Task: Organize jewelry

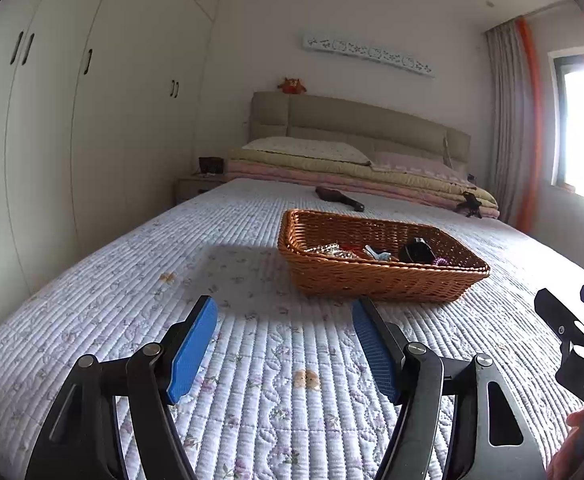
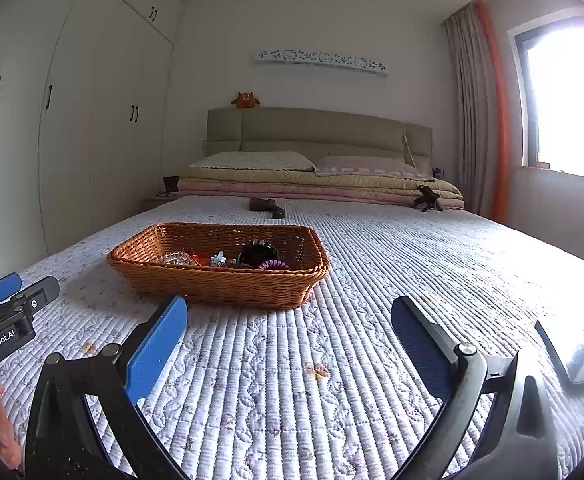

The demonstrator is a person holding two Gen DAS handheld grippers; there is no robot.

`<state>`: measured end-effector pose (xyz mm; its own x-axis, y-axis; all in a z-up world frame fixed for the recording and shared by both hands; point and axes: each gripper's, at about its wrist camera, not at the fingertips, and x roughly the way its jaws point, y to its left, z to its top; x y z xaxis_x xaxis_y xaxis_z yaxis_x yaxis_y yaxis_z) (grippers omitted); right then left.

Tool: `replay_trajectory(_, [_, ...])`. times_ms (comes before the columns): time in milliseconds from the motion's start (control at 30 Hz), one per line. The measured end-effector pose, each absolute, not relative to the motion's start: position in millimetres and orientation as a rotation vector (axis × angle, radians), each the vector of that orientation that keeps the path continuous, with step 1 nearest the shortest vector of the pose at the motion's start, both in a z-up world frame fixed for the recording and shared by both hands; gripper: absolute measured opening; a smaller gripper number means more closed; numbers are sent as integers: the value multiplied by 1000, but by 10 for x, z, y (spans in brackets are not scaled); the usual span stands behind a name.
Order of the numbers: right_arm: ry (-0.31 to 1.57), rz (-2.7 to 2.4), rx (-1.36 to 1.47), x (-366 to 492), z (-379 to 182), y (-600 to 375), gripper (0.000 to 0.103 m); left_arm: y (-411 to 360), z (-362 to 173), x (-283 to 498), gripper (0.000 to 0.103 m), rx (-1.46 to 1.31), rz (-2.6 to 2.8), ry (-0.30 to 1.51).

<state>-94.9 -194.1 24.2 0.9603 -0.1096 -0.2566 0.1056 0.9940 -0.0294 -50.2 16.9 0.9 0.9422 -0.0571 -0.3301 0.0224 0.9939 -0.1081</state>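
Note:
A brown wicker basket (image 1: 375, 276) sits on the quilted bed; it also shows in the right wrist view (image 2: 212, 284). Inside lie a silvery chain piece (image 1: 327, 250), a light blue clip (image 2: 218, 259), a black round item (image 2: 256, 254) and a purple coil hair tie (image 2: 274, 265). My left gripper (image 1: 284, 320) is open and empty, just short of the basket's near wall. My right gripper (image 2: 290, 320) is open and empty, in front of the basket's right end. Each gripper shows at the edge of the other's view.
A phone (image 2: 567, 348) lies on the quilt at the right. A dark brush (image 1: 339, 197) and a small black tripod (image 1: 469, 204) lie further up the bed before folded blankets (image 2: 319, 186). Wardrobes (image 1: 92, 120) line the left wall.

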Motion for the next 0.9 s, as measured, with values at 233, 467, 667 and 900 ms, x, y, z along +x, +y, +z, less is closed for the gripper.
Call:
replay_trajectory(233, [262, -111, -28, -933, 237, -1921, 103, 113, 19, -549, 77, -75, -32, 320])
replay_trajectory(467, [263, -110, -25, -932, 236, -1923, 103, 66, 25, -570, 78, -63, -30, 314])
replay_trajectory(667, [265, -112, -23, -930, 234, -1921, 103, 60, 25, -574, 78, -62, -32, 314])
replay_trajectory(900, [271, -125, -7, -903, 224, -1953, 103, 72, 19, -565, 78, -66, -36, 320])
